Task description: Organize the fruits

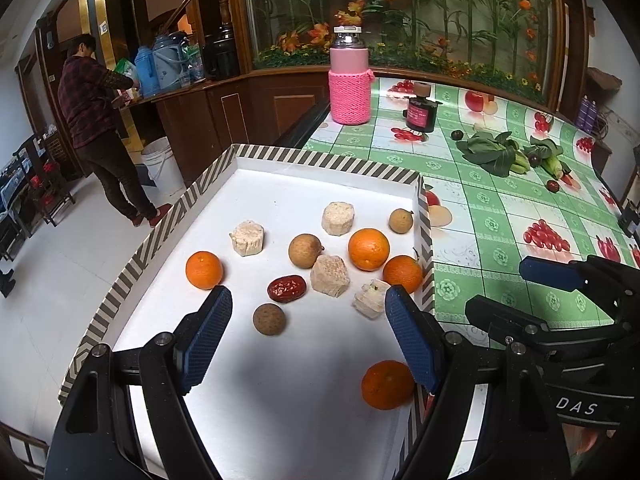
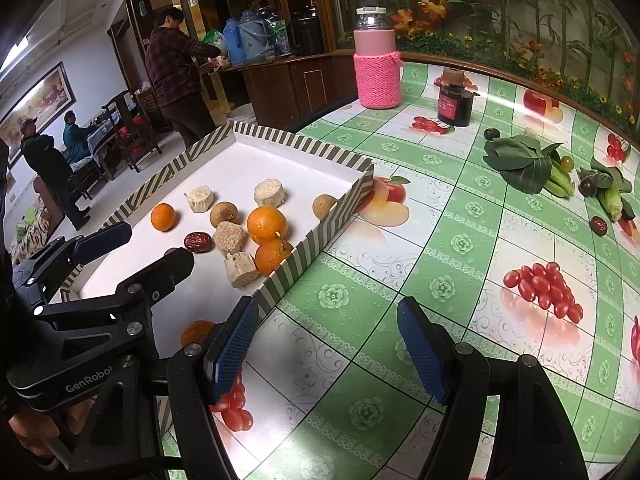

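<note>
Left gripper (image 1: 308, 312): your jaws stand wide and hold nothing; they hang over the tray's near half, above a brown longan (image 1: 269, 319).
Right gripper (image 2: 326, 344): your jaws stand wide and hold nothing; they hang over the tablecloth (image 2: 460, 208) just beside the tray's right wall.
Tray (image 1: 328, 164): striped rim, white floor, at the table's left edge.
Oranges: one (image 1: 387, 385) at the tray's near right corner; two (image 1: 368, 249) (image 1: 402, 273) against the right wall; one (image 1: 203, 269) toward the left wall.
Date (image 1: 286, 289): mid-tray, touching a pale chunk (image 1: 330, 275).
Loose fruit: a date (image 2: 598, 225) and dark plums (image 2: 587, 187) lie among the greens (image 2: 520, 164) at the table's far right, well apart from the tray.
Far edge: pink bottle (image 2: 378, 68); dark jar (image 2: 454, 102).
</note>
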A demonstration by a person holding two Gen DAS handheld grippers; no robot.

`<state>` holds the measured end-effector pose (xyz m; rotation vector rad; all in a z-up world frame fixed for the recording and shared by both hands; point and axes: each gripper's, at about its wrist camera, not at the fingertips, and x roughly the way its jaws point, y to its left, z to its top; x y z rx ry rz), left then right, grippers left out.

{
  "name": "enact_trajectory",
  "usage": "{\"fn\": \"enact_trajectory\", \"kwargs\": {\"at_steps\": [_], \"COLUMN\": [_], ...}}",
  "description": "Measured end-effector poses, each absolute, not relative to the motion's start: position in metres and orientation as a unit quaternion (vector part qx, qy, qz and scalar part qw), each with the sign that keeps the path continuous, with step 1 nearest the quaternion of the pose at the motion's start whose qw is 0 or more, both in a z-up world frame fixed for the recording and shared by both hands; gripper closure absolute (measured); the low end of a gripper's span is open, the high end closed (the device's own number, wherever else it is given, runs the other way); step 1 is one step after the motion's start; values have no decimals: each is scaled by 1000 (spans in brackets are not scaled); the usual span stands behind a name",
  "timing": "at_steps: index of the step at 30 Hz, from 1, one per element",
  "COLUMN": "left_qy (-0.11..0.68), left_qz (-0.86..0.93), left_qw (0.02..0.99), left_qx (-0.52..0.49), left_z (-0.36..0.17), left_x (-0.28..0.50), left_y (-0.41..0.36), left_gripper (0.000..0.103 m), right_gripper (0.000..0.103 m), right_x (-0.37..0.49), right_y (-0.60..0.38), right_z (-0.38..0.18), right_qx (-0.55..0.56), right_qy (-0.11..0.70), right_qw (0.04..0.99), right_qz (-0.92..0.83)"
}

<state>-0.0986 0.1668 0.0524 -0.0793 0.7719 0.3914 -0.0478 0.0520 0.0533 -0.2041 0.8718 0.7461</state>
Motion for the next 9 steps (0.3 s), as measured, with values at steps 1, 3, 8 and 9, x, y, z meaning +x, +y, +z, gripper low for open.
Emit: {"fn": "enact_trajectory", "kwargs": {"at_steps": [1,3,8,9], "left_qy": [373,370,364,364], "left_qz": [190,190,187,184], "left_qw": [907,909,912,913], "left_qx": [-38,-33,-21,-17], "left_z": [53,53,55,57], "left_x": [-98,-99,-98,-97], "left_y": [166,165,159,157], "left_gripper": [24,24,24,24], "right_gripper": [29,29,29,29], "right_x": [-47,-46,-45,-44], "right_y": [52,51,47,46], "right_z": [53,53,53,54], "right_qx": [-96,-97,-95,-94], "right_qy": [412,413,413,412], "right_qw": [835,835,836,837], "right_qz": [352,351,348,347]}}
